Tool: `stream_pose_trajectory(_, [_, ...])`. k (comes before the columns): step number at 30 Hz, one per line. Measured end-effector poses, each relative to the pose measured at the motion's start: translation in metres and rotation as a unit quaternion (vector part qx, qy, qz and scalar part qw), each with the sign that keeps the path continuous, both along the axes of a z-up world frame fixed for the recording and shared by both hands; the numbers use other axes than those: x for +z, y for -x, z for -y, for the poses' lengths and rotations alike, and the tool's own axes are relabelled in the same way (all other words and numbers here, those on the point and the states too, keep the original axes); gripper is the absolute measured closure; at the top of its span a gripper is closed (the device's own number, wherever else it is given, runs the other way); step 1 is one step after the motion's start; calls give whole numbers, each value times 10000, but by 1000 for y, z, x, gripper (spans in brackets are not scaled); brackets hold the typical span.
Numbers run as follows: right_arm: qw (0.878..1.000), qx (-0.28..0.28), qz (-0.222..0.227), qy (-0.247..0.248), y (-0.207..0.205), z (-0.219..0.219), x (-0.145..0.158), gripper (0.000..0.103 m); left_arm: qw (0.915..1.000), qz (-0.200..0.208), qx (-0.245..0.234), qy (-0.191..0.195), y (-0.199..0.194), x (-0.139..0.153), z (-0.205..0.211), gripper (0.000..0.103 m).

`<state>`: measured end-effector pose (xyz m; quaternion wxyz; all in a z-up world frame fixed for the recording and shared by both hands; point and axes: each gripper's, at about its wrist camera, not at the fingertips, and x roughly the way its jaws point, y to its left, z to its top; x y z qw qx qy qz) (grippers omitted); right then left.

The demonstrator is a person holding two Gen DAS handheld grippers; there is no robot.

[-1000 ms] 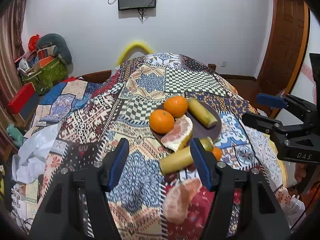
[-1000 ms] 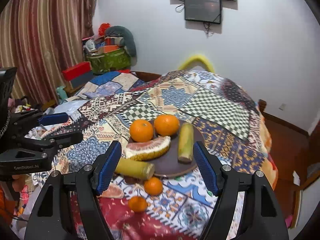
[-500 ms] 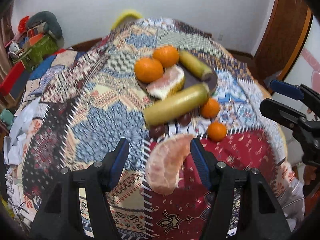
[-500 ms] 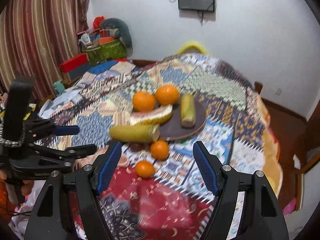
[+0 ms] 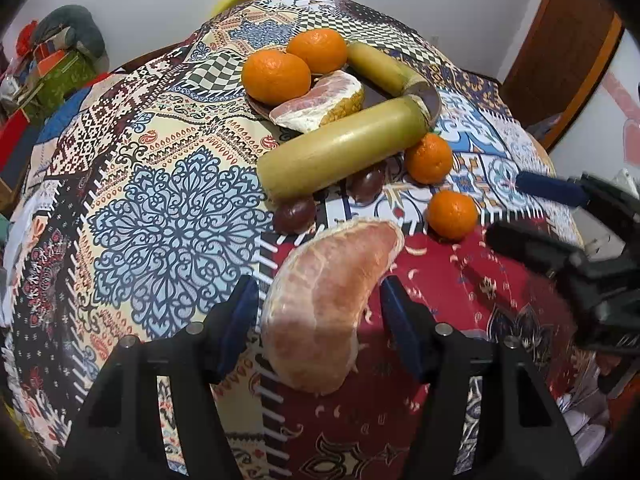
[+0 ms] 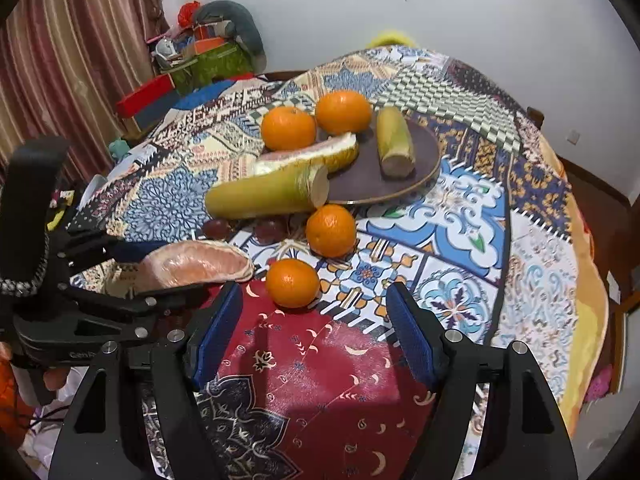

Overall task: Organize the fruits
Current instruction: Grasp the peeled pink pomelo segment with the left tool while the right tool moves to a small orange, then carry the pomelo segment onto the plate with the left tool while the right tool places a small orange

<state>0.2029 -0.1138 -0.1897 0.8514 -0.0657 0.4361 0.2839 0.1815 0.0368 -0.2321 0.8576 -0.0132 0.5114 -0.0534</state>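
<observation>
Between my spread left tongs (image 5: 320,320) lies a loose pomelo segment (image 5: 328,308), unpinched. Right tongs (image 6: 316,332) spread, empty. Beyond them the plate (image 6: 424,168) is part-filled; I judge several fruits remain.

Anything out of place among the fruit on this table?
Yes. One cane piece lies half off the plate, and a pomelo wedge, two oranges and two dark fruits sit on the cloth.

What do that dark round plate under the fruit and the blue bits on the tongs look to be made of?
The plate looks like dark brown wood or plastic with a matte face and a paler thin edge; which one I cannot tell. The blue pads on the right tongs look like soft ribbed rubber or foam, dull, set on black rigid plastic arms.
</observation>
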Motion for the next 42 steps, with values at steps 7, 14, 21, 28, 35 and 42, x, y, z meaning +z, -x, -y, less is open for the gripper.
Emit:
stream_pose_trajectory(7, [9998,145,-152,-49,-6,-10,-13,35,9998,164,-63,-11,-4,-3,5,44])
stream_pose_trajectory(14, [9985,222,-424,-278,-15,-13,-22,55,9996,240,-113,-49,0,-1,6,50])
stream_pose_trajectory(21, [9985,283,-391,-251,-12,-18,-22,71,9998,166,-147,-14,11,2,6,57])
stream_pose_trajectory(28, [9985,289,-316,-343,-6,-13,-14,71,9995,60,-295,-101,10,1,11,57])
stream_pose_trajectory(35, [9991,185,-142,-362,-2,-5,-1,71,9996,149,-184,-167,5,0,13,58])
stream_pose_trajectory(42, [9993,61,-15,-363,0,4,9,71,9994,216,-230,115,18,15,13,59])
